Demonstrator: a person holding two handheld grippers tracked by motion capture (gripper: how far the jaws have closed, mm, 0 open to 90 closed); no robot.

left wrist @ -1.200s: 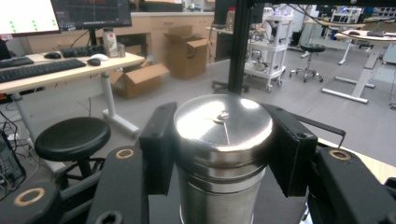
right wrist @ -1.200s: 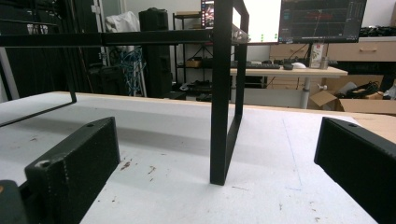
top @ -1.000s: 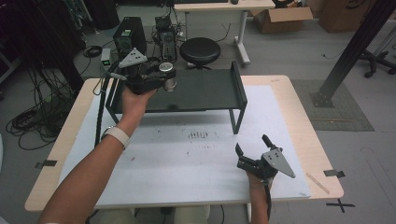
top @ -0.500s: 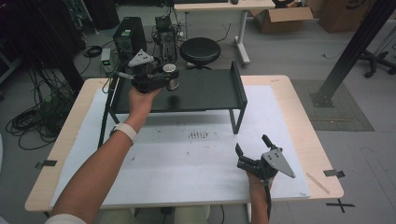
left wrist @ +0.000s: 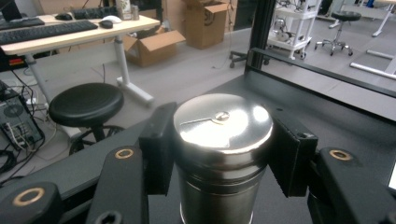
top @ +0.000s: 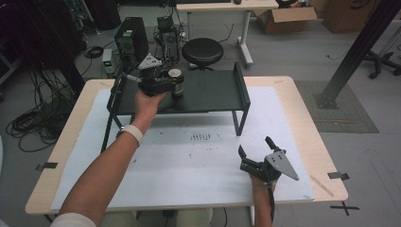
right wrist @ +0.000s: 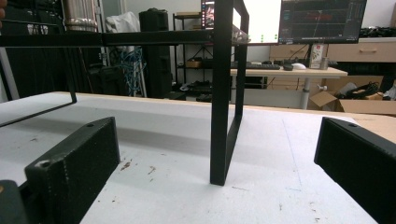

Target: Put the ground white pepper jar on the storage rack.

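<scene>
A steel canister [left wrist: 223, 154] with a shiny lid stands upright between the black pads of my left gripper [left wrist: 223, 158], which is shut on its sides. In the high view the left gripper [top: 174, 84] holds that canister [top: 176, 81] at the left part of the black shelf [top: 213, 92]; whether its base rests on the shelf top I cannot tell. My right gripper [top: 255, 152] lies low on the white mat near the front right, jaws wide open with nothing between them. Its own view looks past both fingers [right wrist: 74, 172] at the shelf's leg [right wrist: 226, 112], with the canister [right wrist: 81, 15] up on the shelf.
The shelf [left wrist: 327, 88] has raised end rails and thin black legs standing on the white mat [top: 189, 156]. Behind the table are a black stool [top: 202, 53], computer cases [top: 131, 38], a desk and cardboard boxes. A dark post rises at the right.
My left gripper has carried the canister rightward and slightly down over the shelf's left part. The right gripper has stayed where it was.
</scene>
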